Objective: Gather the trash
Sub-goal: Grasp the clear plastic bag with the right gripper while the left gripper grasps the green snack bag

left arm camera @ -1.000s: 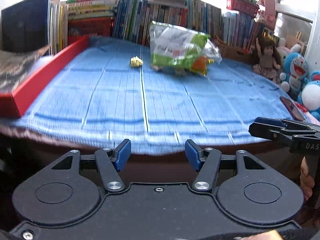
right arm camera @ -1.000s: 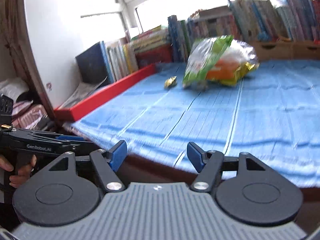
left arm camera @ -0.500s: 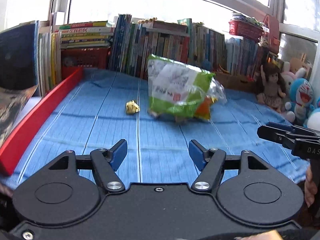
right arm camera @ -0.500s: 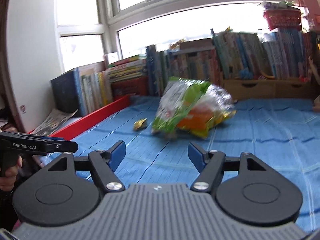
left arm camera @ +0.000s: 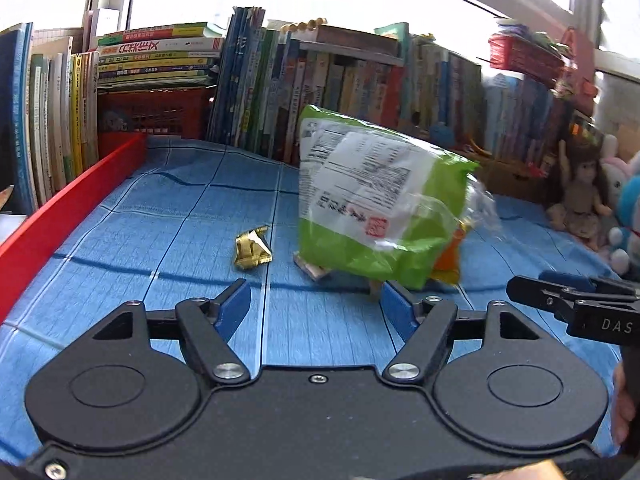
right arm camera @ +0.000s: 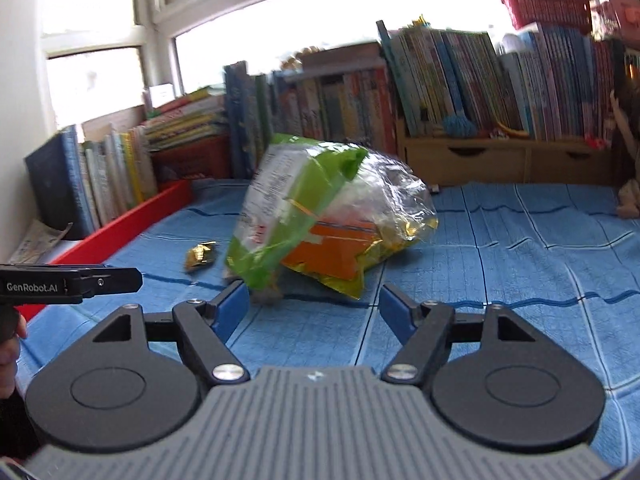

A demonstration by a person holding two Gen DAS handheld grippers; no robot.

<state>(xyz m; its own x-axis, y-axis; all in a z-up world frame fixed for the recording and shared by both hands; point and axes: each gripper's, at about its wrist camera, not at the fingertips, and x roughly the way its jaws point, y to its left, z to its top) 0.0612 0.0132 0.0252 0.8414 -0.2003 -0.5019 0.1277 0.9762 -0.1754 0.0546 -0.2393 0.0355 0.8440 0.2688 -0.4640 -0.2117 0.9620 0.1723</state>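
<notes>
A crumpled green snack bag point(left arm camera: 372, 204) with a white printed label, clear plastic and an orange-and-gold wrapper point(right arm camera: 340, 256) bunched against it, lies mid-mat on the blue ribbed mat point(left arm camera: 160, 220). A small crushed gold foil wrapper point(left arm camera: 252, 249) lies near it, at its 9 o'clock. The left gripper point(left arm camera: 316, 308) is opening, nothing between its blue pads; the bag is at its 1 o'clock. The right gripper point(right arm camera: 312, 308) stands open and empty, the bag at 12 o'clock.

- Both grippers now over blue mat, much nearer green plastic snack bag point(left arm camera: 372, 204) & gold crumpled wrapper point(left arm camera: 252, 249).
- Left gripper point(left arm camera: 316, 308) jaws opening wider, nothing between.
</notes>
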